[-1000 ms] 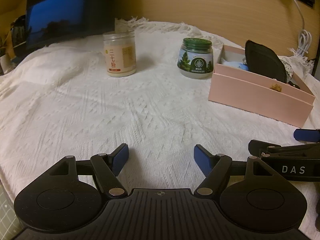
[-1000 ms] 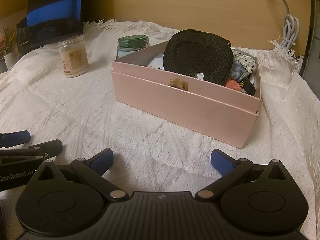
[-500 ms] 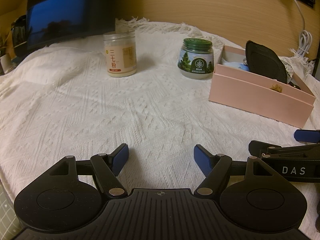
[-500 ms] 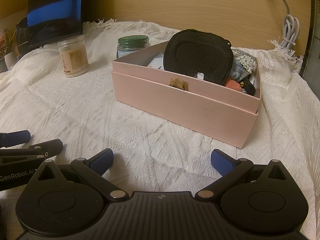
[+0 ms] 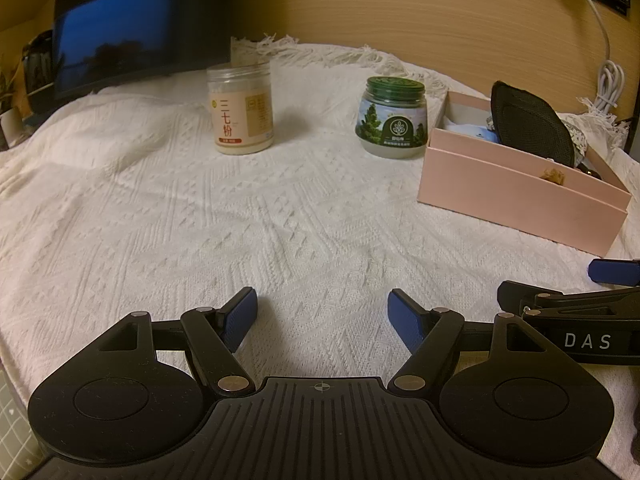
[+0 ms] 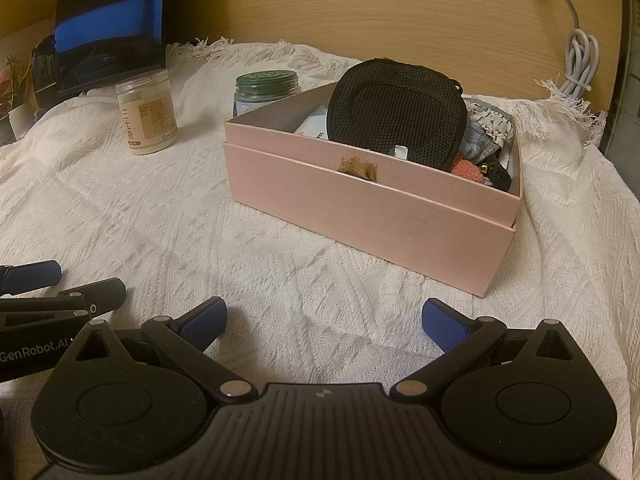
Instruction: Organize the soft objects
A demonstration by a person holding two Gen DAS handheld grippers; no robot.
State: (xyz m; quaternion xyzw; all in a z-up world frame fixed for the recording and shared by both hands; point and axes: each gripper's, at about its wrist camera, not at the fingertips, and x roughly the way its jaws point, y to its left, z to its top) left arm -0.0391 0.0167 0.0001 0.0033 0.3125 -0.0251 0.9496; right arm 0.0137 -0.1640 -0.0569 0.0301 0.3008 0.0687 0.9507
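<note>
Right now both of my grippers sit low over the white knitted cloth (image 5: 160,220), side by side, and neither holds anything. My left gripper (image 5: 322,314) has its blue pads parted with only bare cloth between them. My right gripper (image 6: 324,322) stands spread wider, and again only cloth shows in the gap.

Ahead of my right gripper is the pink box (image 6: 360,216), set at an angle on the cloth. Soft things are packed inside it: a black mesh pouch (image 6: 396,114) stands up above the rim, and behind it to the right lie a patterned fabric piece (image 6: 492,118), a coral knitted item (image 6: 466,170) and something dark I cannot make out. A small brown scrap (image 6: 358,166) hangs on the box's near rim.

Just beside the box's far left corner stands a green-lidded jar (image 5: 390,120), and further left a clear jar of pale powder (image 5: 240,110), both upright. A dark monitor (image 5: 132,40) stands at the back left.
</note>
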